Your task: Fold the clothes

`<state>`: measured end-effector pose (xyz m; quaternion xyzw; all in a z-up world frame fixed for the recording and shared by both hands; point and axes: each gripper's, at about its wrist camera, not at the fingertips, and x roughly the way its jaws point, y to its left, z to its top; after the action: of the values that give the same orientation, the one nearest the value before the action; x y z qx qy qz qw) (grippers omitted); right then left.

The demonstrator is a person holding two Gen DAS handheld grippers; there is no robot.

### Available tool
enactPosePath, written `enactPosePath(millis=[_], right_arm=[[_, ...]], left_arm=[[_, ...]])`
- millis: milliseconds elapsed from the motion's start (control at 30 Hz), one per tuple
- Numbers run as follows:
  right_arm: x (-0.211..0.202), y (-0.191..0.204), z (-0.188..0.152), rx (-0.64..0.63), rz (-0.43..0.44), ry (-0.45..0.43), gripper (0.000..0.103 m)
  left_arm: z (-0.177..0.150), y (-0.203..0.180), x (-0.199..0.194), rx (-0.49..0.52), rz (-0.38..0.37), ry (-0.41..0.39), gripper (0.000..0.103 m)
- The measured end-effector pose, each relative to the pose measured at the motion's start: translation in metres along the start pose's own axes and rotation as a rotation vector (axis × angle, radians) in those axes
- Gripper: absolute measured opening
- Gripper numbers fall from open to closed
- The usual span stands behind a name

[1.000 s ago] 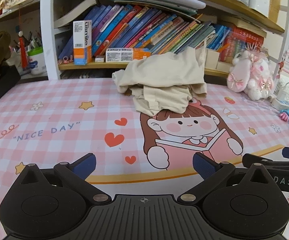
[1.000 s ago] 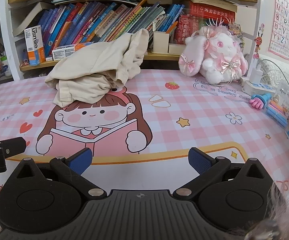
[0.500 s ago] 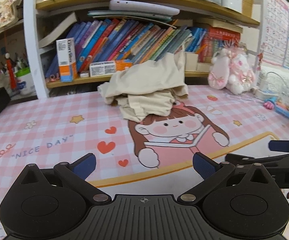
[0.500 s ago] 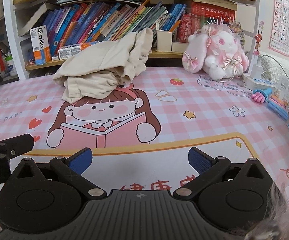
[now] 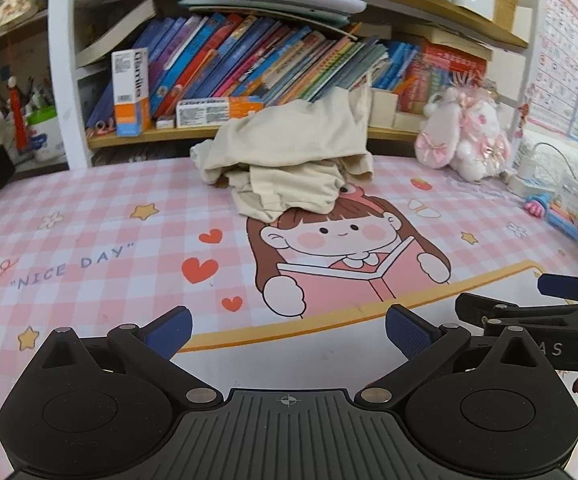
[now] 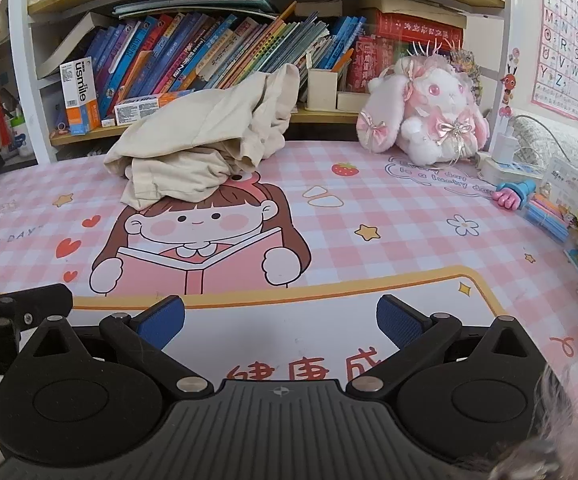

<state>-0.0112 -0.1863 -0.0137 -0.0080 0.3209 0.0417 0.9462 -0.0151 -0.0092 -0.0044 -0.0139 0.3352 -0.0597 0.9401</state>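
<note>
A crumpled beige garment [image 5: 289,164] [image 6: 205,148] lies heaped at the far side of the pink checked desk mat [image 5: 89,216] [image 6: 389,216], its top leaning against the bookshelf. My left gripper [image 5: 288,334] is open over the near edge of the mat, well short of the garment, with nothing between its blue pads. My right gripper [image 6: 280,326] is open too, also near the front edge and empty. The right gripper's fingers [image 5: 529,308] show at the right edge of the left wrist view; the left gripper's fingers [image 6: 17,304] show at the left edge of the right wrist view.
A bookshelf [image 5: 249,60] full of books runs along the back. A pink and white plush rabbit [image 6: 425,116] sits at the back right, beside a power strip [image 6: 509,168] and pens [image 6: 545,216]. A pen cup [image 5: 41,132] stands at the far left.
Both grippers have drawn back and risen a little, so more of the mat's near edge shows. The garment has not moved. Both stay open.
</note>
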Motion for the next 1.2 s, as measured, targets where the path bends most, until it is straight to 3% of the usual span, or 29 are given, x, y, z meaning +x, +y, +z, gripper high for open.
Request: enactPosePath(millis=[433, 767, 1000, 1200], right_arm=[[0.026, -0.036, 0.012, -0.066, 0.112, -0.007, 0.103], [0.048, -0.06, 0.029, -0.113, 0.236, -0.039, 0.103], [0.058, -0.07, 0.047, -0.087, 0.316, -0.06, 0.103], [0.069, -0.088, 0.054, -0.03, 0.34, 0.004, 0.101]], left_arm=[[0.005, -0.026, 0.018, -0.095, 0.137, 0.051, 0.103], [0.021, -0.052, 0.041, -0.054, 0.271, 0.016, 0.103], [0.047, -0.059, 0.069, -0.045, 0.303, -0.006, 0.103], [0.072, -0.059, 0.094, -0.046, 0.305, -0.044, 0.103]])
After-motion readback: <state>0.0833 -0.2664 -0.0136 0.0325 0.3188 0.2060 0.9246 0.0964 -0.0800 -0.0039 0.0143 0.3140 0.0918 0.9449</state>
